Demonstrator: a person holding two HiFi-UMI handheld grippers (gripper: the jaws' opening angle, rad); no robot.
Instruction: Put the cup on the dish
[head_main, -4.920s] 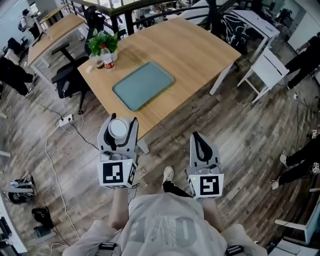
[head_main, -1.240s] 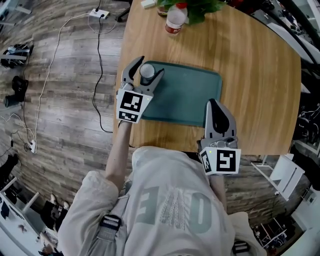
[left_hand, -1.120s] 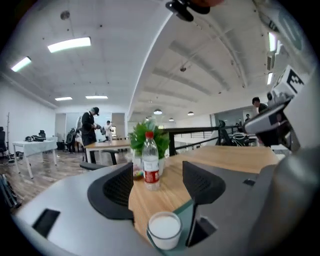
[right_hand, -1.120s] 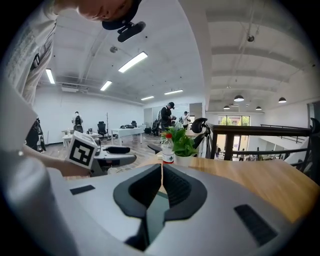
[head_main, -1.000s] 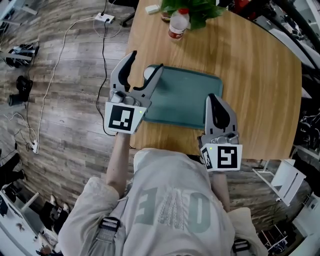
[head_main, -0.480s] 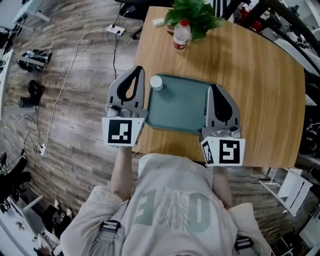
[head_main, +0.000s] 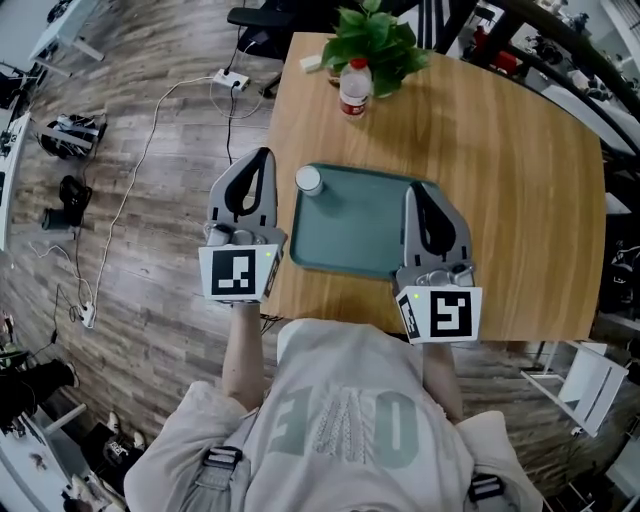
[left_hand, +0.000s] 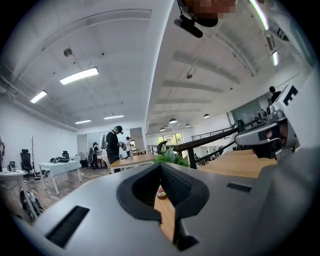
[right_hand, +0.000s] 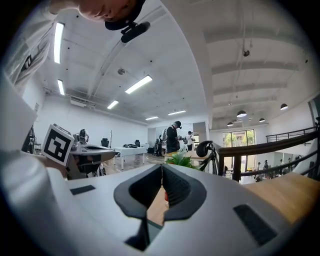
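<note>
Just one cup (head_main: 308, 180) on one dish (head_main: 360, 225) (one bottle (head_main: 354, 88) beyond).

Dish (head_main: 365, 232): flat teal-green, no pattern. Cup (head_main: 308, 180), at the dish's far left corner: white.

Bench (head_main: 500, 180): pale honey wood with a fine grain.

Left tool (head_main: 262, 156) and right tool (head_main: 413, 190): grey shells, black inner linings, and a black-and-white square-marker pattern at the near end.

Bottle (head_main: 354, 88), far side: red cap; label apparently red, too small to tell.

Plant (head_main: 378, 35): green.

Floor (head_main: 150, 260): grey-brown planks.
</note>
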